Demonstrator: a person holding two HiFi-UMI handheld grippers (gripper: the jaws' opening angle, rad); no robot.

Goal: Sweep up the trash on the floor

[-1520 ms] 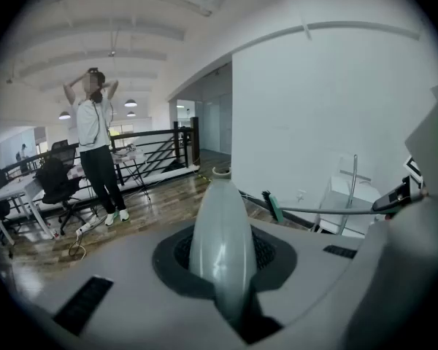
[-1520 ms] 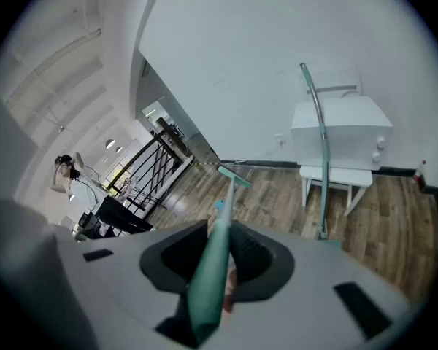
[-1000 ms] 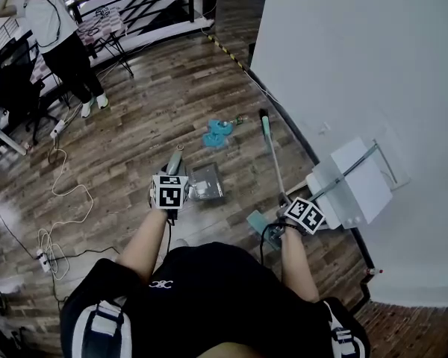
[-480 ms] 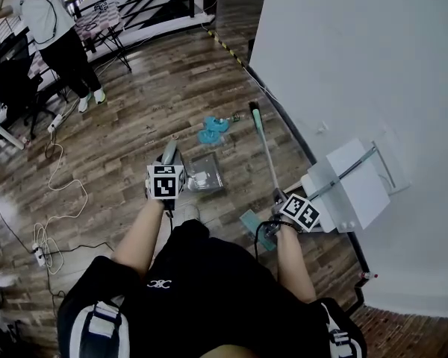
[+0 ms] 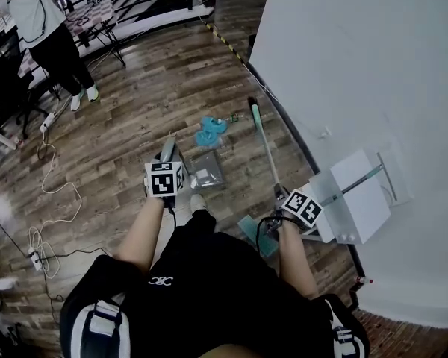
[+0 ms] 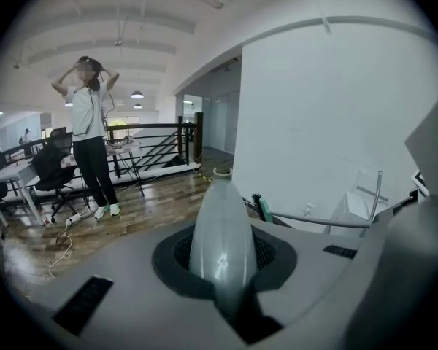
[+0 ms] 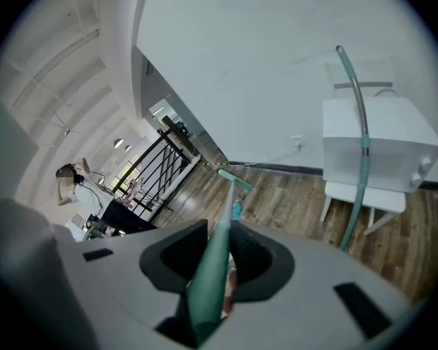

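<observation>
Wood floor (image 5: 127, 133), white wall (image 5: 358, 58) on my R. L hand-held gripper (image 5: 168, 165) clamped on dustpan handle (image 6: 223, 243), keeping dustpan (image 5: 207, 171) low as catcher. R hand-held gripper (image 5: 278, 200) clamped on broom stick (image 5: 267, 151). Blue trash (image 5: 207, 131) lies just past dustpan. Broom head (image 5: 254, 114) sits beyond dustpan, to its R, prob. to drag trash in.

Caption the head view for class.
Left gripper holds grey plastic dustpan, right gripper green-handled broom, near blue trash.
</observation>
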